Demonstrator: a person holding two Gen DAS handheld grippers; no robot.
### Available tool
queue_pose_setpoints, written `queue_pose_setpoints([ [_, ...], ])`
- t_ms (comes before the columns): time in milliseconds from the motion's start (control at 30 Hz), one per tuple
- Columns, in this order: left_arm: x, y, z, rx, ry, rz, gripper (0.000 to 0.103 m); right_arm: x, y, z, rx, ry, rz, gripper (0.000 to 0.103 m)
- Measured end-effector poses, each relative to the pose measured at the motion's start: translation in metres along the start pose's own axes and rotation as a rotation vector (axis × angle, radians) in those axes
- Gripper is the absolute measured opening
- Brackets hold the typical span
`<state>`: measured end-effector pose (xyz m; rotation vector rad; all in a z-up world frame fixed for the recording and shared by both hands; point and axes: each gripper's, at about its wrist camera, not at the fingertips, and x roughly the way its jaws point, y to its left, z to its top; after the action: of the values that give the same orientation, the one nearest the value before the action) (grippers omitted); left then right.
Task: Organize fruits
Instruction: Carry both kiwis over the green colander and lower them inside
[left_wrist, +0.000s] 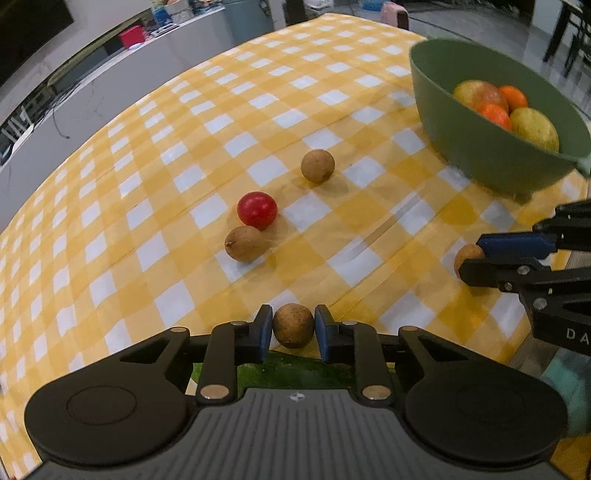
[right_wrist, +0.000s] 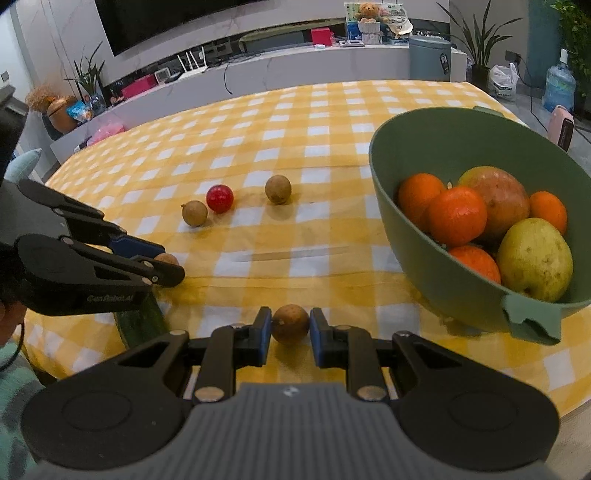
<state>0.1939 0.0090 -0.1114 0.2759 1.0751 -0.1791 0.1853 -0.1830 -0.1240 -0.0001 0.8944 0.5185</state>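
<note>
Between the blue pads of the left tool sits a small brown fruit, pads closed on its sides; the right tool grips a second brown fruit the same way. Both are low over the yellow checked tabletop. Farther out lie two loose brown fruits and a red one, the red one just beside the nearer brown one. The green bowl stands to the right, holding oranges, a pear and a reddish-yellow fruit.

I judge the pick-up done on both sides; next comes lifting each fruit over the bowl's rim and releasing without knocking the pile.

Only the right wrist view shows the bowl's full contents; the left wrist view shows the right tool from the side and cuts off the bowl's far side.
</note>
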Motion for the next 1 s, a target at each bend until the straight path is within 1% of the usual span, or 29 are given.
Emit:
queue_pose_setpoints([
  [100, -0.014, 0.0, 0.006, -0.038, -0.024, -0.038, 0.027, -0.012, 0.0, 0.002, -0.004, -0.033, 0.013, 0.018],
  [167, -0.027, -0.004, 0.012, -0.043, -0.054, -0.062, 0.027, -0.024, 0.001, 0.003, -0.01, -0.065, 0.029, 0.018],
  [333, -0.058, -0.026, 0.034, -0.016, -0.141, -0.119, 0.027, -0.061, -0.006, 0.006, -0.008, -0.169, 0.039, 0.018],
  [500, -0.074, -0.055, 0.061, 0.01, -0.194, -0.22, 0.027, -0.092, -0.029, 0.011, 0.025, -0.245, -0.011, 0.018],
  [600, -0.074, -0.073, 0.076, 0.035, -0.208, -0.25, 0.027, -0.103, -0.045, 0.01, 0.04, -0.267, -0.066, 0.018],
  [733, -0.066, -0.091, 0.091, 0.081, -0.214, -0.274, 0.027, -0.108, -0.068, 0.008, 0.084, -0.268, -0.145, 0.018],
  [800, -0.058, -0.097, 0.098, 0.114, -0.197, -0.295, 0.027, -0.109, -0.08, 0.006, 0.11, -0.265, -0.17, 0.018],
  [900, -0.042, -0.104, 0.108, 0.141, -0.15, -0.317, 0.027, -0.105, -0.093, 0.006, 0.133, -0.248, -0.174, 0.018],
  [1000, -0.03, -0.108, 0.115, 0.145, -0.102, -0.319, 0.027, -0.101, -0.101, 0.006, 0.169, -0.229, -0.144, 0.018],
])
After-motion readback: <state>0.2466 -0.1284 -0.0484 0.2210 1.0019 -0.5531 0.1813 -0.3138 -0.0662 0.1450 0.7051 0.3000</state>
